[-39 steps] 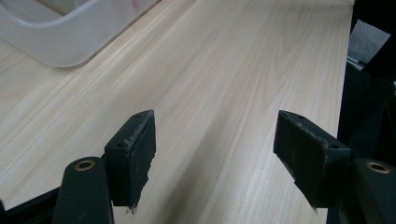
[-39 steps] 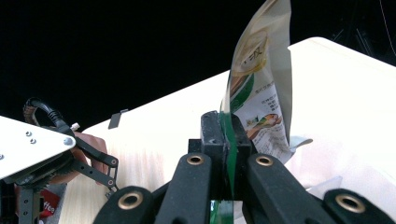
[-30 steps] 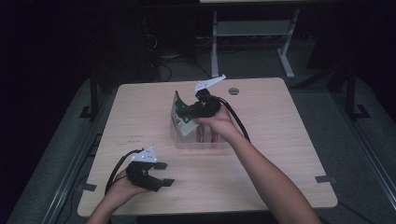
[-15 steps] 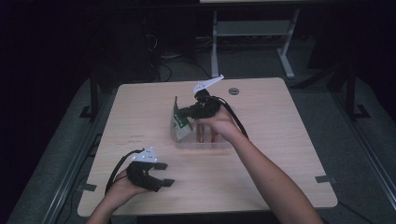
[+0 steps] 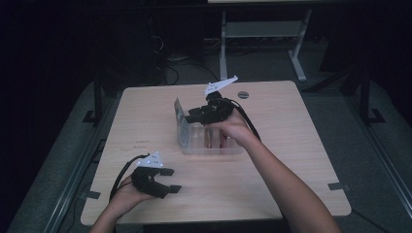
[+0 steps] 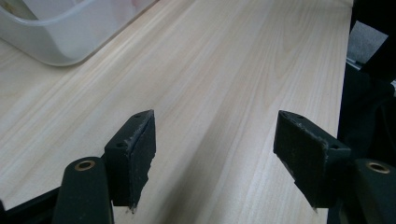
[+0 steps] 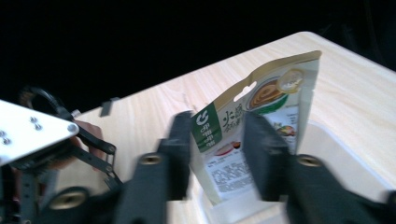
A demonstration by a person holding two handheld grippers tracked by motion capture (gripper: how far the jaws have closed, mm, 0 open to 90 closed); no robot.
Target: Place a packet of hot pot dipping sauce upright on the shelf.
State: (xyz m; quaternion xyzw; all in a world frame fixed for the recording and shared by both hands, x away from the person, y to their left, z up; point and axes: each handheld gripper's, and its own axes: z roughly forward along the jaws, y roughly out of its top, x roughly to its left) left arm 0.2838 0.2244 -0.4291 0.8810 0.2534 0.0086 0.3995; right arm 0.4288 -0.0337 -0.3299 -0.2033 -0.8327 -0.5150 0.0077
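One light, floppy printed foil food pouch (image 7: 254,126) stands at the left end of a clear plastic tub (image 5: 214,145) mid-table, best pinched by its stiff top seam, as the right gripper (image 7: 217,149), jaws just opening, straddles it unpressed.

High view above the table (image 5: 272,194), looking forward and down; both gripper views close, sharing the clear bin (image 6: 56,42).

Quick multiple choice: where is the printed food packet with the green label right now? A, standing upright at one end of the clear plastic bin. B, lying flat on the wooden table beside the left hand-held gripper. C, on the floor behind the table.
A: the printed food packet stands on edge inside the clear plastic bin, at its end wall.
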